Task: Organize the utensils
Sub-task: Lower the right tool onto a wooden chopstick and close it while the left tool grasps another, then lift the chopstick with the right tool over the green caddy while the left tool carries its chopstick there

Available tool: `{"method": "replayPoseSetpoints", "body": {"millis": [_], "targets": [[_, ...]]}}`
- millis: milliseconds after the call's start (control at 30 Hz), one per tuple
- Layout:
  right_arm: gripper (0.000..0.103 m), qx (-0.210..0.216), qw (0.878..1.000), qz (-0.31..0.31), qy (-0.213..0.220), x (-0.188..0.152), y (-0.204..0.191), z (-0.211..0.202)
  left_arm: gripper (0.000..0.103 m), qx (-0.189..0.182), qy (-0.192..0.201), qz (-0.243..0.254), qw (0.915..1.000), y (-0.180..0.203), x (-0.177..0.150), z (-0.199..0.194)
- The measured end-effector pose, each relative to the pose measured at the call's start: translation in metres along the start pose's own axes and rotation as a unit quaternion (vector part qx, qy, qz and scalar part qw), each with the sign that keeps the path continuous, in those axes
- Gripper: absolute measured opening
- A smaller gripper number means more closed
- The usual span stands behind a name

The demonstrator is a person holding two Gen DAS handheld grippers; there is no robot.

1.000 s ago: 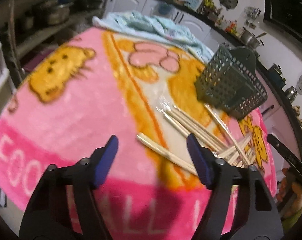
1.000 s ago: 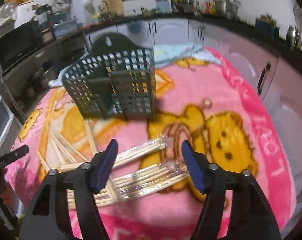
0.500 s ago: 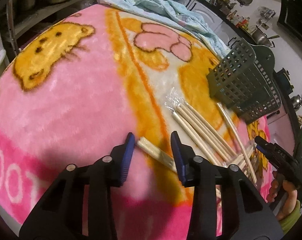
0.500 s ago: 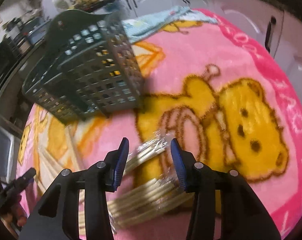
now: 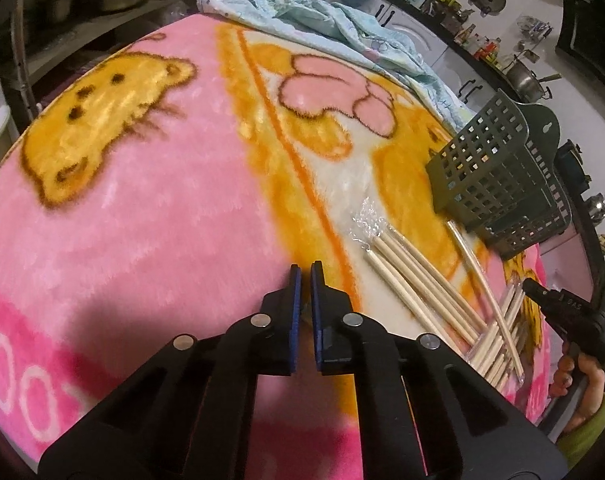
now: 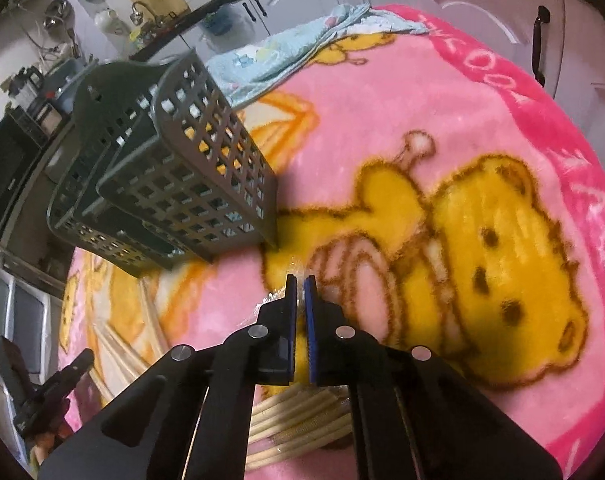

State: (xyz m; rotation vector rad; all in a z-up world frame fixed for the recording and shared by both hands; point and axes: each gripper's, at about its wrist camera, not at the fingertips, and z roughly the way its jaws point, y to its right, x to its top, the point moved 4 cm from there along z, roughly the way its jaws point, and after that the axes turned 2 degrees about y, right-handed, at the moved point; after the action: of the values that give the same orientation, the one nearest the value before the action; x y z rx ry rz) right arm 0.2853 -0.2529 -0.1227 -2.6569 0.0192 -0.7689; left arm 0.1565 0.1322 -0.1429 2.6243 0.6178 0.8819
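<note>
Wide bare stretch of pink blanket [image 5: 150,216] left of left gripper [image 5: 305,270]: free passage. To its right, loose chopsticks [image 5: 418,280] fan across blanket, blocking low sweep. Dark slotted caddy [image 5: 498,176] stands beyond them, tallest obstacle. Crumpled blue cloth [image 5: 342,28] along far edge. Right of caddy [image 6: 174,184], bear-print area [image 6: 482,240] open. Wrapped chopsticks [image 6: 302,428] under right gripper [image 6: 300,280], extent partly hidden.

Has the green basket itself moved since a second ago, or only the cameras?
Cannot tell for sure; it looks unmoved. In the left view the green basket keeps its corner by the wrapped chopsticks, beside the blue cloth.
</note>
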Motion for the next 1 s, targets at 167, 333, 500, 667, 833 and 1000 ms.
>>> {"method": "replayPoseSetpoints", "body": {"millis": [167,333,500,667,833,1000], "targets": [[0.003,0.023,0.999,-0.01,0.022,0.008,-0.002,-0.017,0.0,-0.02,0.014,-0.005,0.9997,-0.005,0.011,-0.007],[0.003,0.03,0.996,-0.047,0.063,0.021,-0.015,-0.046,0.0,-0.026,0.05,0.008,0.9984,-0.001,0.032,-0.028],[0.002,0.024,0.991,-0.089,0.101,0.032,-0.031,-0.072,0.0,-0.045,0.072,0.022,0.9962,0.008,0.049,-0.048],[0.002,0.017,0.984,-0.122,0.129,0.035,-0.043,-0.094,0.004,-0.069,0.016,0.014,0.9974,0.005,0.034,-0.045],[0.002,0.03,0.978,-0.141,0.153,0.036,-0.055,-0.113,0.022,-0.075,-0.06,-0.008,0.9954,0.004,-0.003,-0.026],[0.002,0.049,0.969,-0.165,0.178,0.034,-0.073,-0.137,0.026,-0.044,-0.085,-0.004,0.9954,0.01,-0.015,-0.009]]}}
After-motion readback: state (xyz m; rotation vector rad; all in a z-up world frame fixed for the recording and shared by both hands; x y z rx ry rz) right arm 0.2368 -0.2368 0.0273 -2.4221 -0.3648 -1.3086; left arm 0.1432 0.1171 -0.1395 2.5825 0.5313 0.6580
